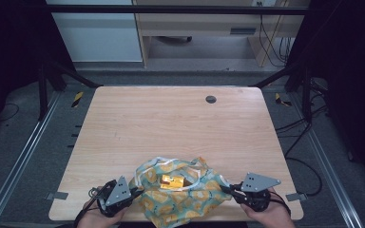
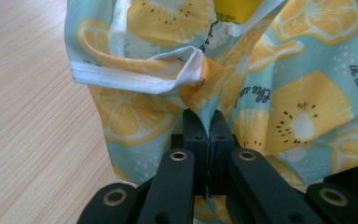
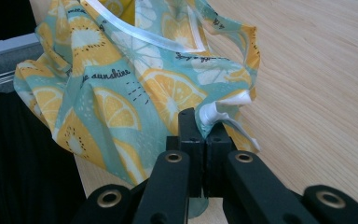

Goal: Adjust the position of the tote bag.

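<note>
A cloth bag (image 1: 180, 192) printed with orange slices on pale teal lies crumpled at the near edge of the wooden table (image 1: 171, 123). Inside its open mouth shows a small yellow packet (image 1: 172, 181). My left gripper (image 1: 135, 192) is at the bag's left side, shut on a fold of the cloth bag (image 2: 205, 100). My right gripper (image 1: 228, 191) is at the bag's right side, shut on the white-trimmed edge of the cloth bag (image 3: 214, 112). A hand holds each gripper at the bottom of the high view.
A dark round grommet (image 1: 211, 99) sits in the table near its far right. Black frame posts and cables stand around the table, with a wooden cabinet (image 1: 204, 28) behind. The bag hangs partly over the table's near edge.
</note>
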Action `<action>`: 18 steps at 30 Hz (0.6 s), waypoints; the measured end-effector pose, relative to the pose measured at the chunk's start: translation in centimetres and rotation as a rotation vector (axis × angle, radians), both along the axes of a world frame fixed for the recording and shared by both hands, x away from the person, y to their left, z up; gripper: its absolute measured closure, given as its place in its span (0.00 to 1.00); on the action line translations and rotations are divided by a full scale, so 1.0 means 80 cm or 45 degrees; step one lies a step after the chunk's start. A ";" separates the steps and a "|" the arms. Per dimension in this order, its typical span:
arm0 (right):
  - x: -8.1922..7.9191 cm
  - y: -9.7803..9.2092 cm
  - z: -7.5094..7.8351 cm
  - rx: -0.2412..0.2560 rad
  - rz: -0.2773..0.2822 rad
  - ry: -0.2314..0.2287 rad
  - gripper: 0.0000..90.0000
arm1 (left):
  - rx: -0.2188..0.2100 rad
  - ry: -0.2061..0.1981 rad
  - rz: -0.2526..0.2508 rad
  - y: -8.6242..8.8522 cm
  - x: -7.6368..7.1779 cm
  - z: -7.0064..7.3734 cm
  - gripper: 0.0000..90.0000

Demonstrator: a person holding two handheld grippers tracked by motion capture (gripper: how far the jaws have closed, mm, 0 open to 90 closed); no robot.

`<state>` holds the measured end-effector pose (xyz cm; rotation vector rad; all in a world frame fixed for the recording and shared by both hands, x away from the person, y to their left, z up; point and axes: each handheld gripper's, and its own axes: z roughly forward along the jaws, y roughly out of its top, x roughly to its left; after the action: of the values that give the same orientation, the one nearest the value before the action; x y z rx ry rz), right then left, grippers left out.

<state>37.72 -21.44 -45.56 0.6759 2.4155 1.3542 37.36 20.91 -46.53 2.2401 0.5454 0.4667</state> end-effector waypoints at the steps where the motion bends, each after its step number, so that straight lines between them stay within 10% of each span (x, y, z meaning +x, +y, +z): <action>1: 0.001 0.001 0.000 0.000 0.002 -0.001 0.99 | 0.002 0.005 0.001 0.000 0.001 0.000 1.00; 18: 0.011 0.012 -0.015 -0.050 0.009 0.068 0.95 | 0.050 0.064 0.006 -0.015 0.013 -0.010 0.98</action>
<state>38.59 -20.51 -46.79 0.7024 2.4814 1.3033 38.39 19.70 -47.32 2.2934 0.5720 0.4277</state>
